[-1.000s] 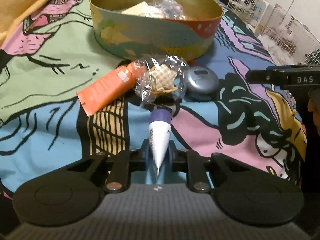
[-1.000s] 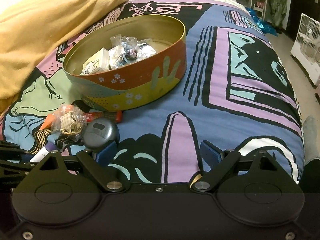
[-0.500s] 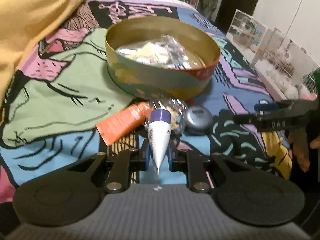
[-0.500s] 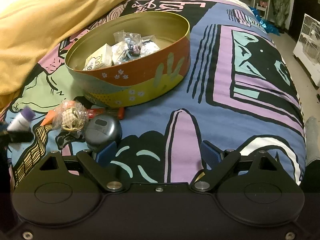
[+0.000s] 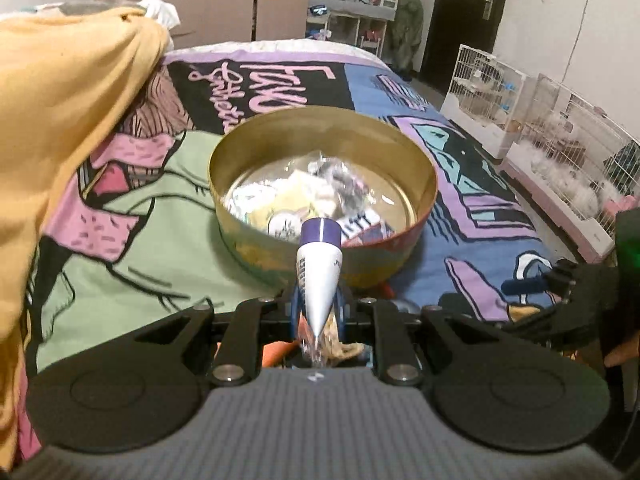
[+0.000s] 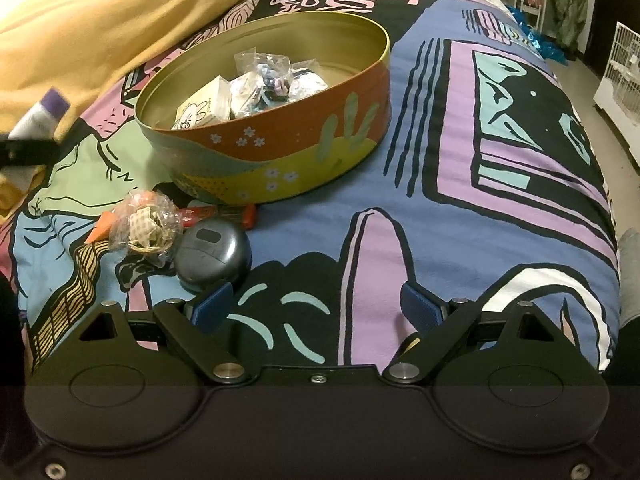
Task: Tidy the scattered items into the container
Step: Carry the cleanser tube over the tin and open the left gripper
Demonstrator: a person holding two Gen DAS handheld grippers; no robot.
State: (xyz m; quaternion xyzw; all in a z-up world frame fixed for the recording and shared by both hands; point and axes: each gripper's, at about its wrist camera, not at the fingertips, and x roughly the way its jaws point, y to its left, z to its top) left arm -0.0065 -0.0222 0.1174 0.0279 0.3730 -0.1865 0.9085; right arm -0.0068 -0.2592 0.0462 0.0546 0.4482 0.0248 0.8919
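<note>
My left gripper (image 5: 317,300) is shut on a white tube with a purple cap (image 5: 319,268), held in the air with its cap toward the round tin (image 5: 256,248). The tin (image 6: 320,152) holds a small white box and clear bags. In the right wrist view the tube (image 6: 38,118) shows at the far left, above the bedspread. On the bed in front of the tin lie a crinkly clear bag (image 6: 146,226), an orange tube (image 6: 224,214) partly under it, and a grey round case (image 6: 212,254). My right gripper (image 6: 312,306) stands open just above the bedspread, its left pad beside the case.
A yellow blanket (image 5: 60,120) is heaped along the left of the bed. White wire cages (image 5: 560,152) stand on the floor to the right. A person's hand (image 5: 622,354) holds the right gripper at the right edge. The patterned bedspread (image 6: 480,200) stretches right of the tin.
My left gripper has risen with the white tube, so the tin's inside now shows and the loose items have dropped below its jaws. The right gripper has stayed still.
</note>
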